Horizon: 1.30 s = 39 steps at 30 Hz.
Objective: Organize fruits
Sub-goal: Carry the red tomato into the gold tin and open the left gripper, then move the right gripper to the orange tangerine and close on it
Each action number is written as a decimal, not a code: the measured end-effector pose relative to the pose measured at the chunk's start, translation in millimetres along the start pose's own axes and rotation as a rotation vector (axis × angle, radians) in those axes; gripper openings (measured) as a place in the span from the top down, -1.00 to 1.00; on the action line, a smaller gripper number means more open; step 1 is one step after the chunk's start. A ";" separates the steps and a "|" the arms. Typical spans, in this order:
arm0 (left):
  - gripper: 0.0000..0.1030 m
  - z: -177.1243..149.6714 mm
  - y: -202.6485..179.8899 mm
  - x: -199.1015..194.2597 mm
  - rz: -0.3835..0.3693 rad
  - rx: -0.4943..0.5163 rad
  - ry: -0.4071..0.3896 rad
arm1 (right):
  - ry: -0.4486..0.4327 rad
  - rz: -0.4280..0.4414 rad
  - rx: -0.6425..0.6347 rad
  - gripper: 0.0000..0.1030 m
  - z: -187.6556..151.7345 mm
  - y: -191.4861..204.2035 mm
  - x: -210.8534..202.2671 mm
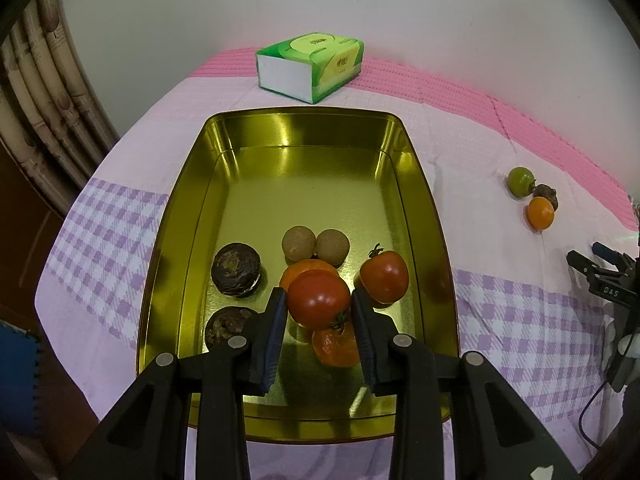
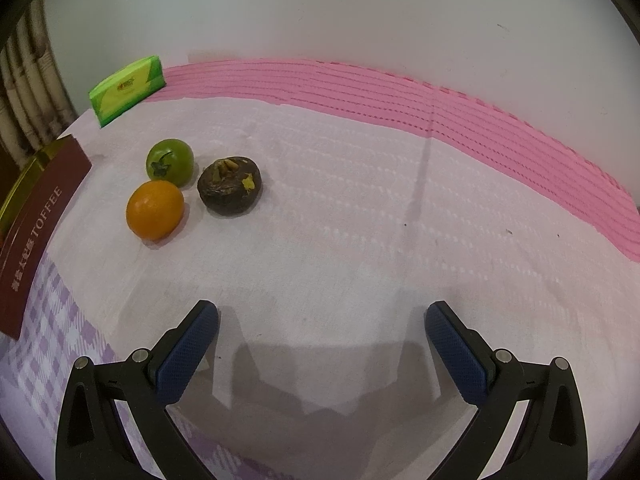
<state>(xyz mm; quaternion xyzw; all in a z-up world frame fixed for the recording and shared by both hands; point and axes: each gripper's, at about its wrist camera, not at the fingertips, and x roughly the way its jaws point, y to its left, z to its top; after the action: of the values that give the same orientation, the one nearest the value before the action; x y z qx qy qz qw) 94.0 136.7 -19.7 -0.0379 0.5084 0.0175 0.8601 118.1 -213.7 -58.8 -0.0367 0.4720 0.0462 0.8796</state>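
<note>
On a pink-and-lilac checked cloth (image 1: 500, 320) against a white wall (image 2: 320, 12): gold tin (image 1: 180, 260) of fruit, left gripper (image 1: 319, 300) clamping a red tomato (image 1: 318, 298) above it; three loose fruits (image 2: 155, 210); right gripper (image 2: 322, 320) spread wide, holding nothing.

Left wrist view: close above the gold tin (image 1: 188, 216), facing the wall. Right wrist view: low over the table (image 2: 360, 220) — sharing the tissue pack (image 2: 127, 89) and three loose fruits (image 2: 155, 210).
</note>
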 end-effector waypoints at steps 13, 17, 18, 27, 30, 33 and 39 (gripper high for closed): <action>0.14 0.7 2.3 0.4 0.000 -0.004 -0.009 | -0.003 0.037 -0.067 -0.98 -1.8 56.9 -0.7; 0.13 -0.1 4.6 0.5 -0.003 -0.008 -0.012 | -0.015 0.049 -0.084 -0.86 3.4 74.5 0.5; 0.12 -0.5 5.4 0.3 -0.006 -0.010 -0.013 | -0.020 0.050 -0.086 -0.80 4.6 78.0 0.8; -0.03 -2.9 10.4 -1.9 -0.021 -0.010 -0.017 | -0.051 0.055 -0.073 -0.35 22.1 104.8 7.0; -0.09 -4.6 12.0 -3.4 -0.022 -0.006 -0.017 | -0.054 0.066 -0.052 -0.20 28.1 107.7 8.5; -0.10 -7.2 11.9 -5.0 -0.032 0.006 -0.013 | -0.052 0.072 -0.024 -0.17 33.5 107.3 11.6; -0.16 -10.8 9.1 -10.2 -0.043 0.027 -0.025 | -0.047 0.076 0.043 0.09 43.0 101.4 15.8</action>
<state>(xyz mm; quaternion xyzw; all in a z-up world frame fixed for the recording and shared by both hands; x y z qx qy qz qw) 79.0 144.9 -16.4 -0.0372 0.4970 -0.0075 0.8669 150.6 -107.6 -50.4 0.0012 0.4531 0.0700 0.8887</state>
